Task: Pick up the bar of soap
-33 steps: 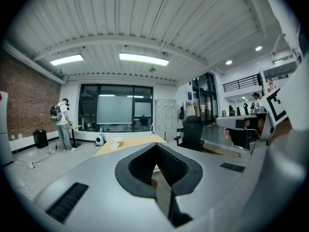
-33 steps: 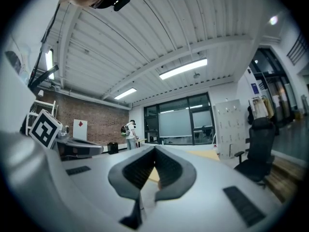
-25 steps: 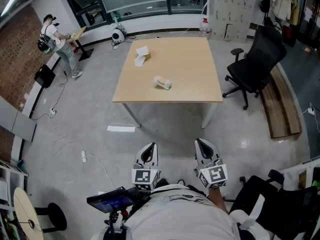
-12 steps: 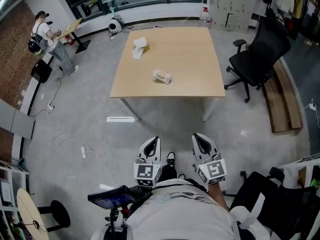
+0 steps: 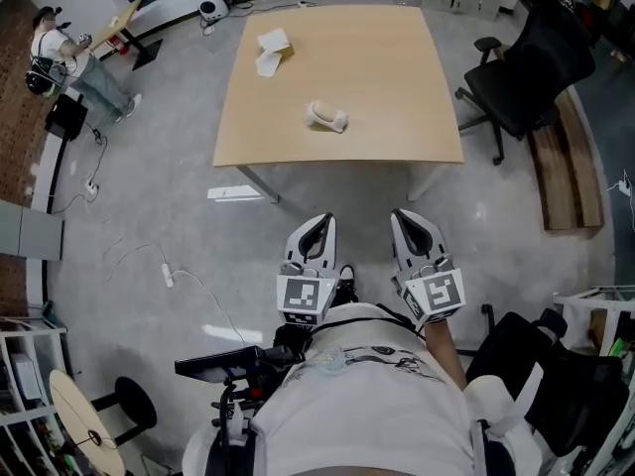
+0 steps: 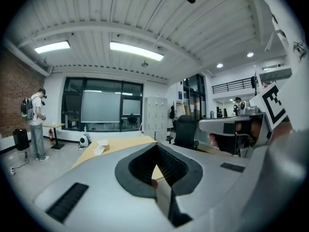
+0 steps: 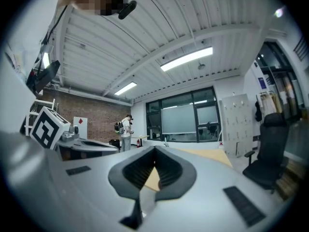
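Stands short of the table (image 5: pixel 397 87), with the left gripper (image 5: pixel 320 220) and the right gripper (image 5: pixel 403 215) held side by side close to the body, both aimed forward at it. Carries a square-marked cube on the back of each: the left cube (image 5: pixel 306 298) and the right cube (image 5: pixel 437 294).

Has both pairs of fingers clenched on nothing. Shows, in the left gripper view, the left gripper (image 6: pixel 155 146) with its fingers (image 6: pixel 91 178) meeting tip to tip, only the dark ribbed hollow open behind the tips and a sliver of tan table top seen through it. Shows the same in the right gripper view: the right gripper (image 7: pixel 154 151) drawn to a point, tips together, nothing gripped.

Leaves the bar of soap (image 5: pixel 325 116) lying on the table well ahead of the left fingers, almost straight along their line and a little left of the right fingers' line, touched by neither (a pale, rounded lump from the head view, too small to tell more). Places a white folded item (image 5: pixel 270 51) farther ahead again and off to the left of the left fingers, well apart from the soap; catches it in the left gripper view too, above and left of the fingertips.

Puts a black office chair (image 5: pixel 531 62) ahead and to the right of the right fingers, just beside the table's right edge. Finds another person (image 5: pixel 60 58) far off to the left of the left fingers.
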`<state>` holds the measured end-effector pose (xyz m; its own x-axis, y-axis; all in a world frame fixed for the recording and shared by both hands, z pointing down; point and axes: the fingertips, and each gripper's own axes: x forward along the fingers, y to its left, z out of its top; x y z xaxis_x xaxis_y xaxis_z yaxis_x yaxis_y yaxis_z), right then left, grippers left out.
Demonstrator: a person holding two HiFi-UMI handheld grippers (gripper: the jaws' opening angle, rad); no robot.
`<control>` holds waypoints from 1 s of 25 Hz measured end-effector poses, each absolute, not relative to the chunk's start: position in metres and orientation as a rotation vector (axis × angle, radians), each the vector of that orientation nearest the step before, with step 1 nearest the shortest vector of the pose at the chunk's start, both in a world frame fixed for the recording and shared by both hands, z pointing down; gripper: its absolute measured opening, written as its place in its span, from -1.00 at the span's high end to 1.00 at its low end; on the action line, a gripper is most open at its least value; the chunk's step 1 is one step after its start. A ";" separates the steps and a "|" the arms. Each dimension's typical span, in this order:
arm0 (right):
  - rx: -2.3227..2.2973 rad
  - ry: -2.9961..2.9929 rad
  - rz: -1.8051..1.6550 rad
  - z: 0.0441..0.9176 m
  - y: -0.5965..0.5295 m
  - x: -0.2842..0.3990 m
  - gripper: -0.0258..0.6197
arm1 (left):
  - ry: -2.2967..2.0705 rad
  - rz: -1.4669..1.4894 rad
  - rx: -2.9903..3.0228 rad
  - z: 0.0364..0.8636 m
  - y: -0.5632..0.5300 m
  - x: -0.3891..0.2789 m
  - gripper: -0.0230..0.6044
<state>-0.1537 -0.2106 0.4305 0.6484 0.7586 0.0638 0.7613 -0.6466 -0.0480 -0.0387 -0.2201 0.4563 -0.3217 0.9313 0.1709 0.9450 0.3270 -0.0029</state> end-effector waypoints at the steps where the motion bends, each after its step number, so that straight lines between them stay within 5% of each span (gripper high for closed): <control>1: -2.787 -1.283 -0.065 0.430 -0.203 -0.148 0.91 | -2.445 -0.151 -1.730 0.456 -0.213 -0.036 0.93; 25: -2.768 -1.162 -0.223 0.470 -0.089 -0.081 0.91 | -2.386 -0.284 -1.764 0.490 -0.099 0.031 0.93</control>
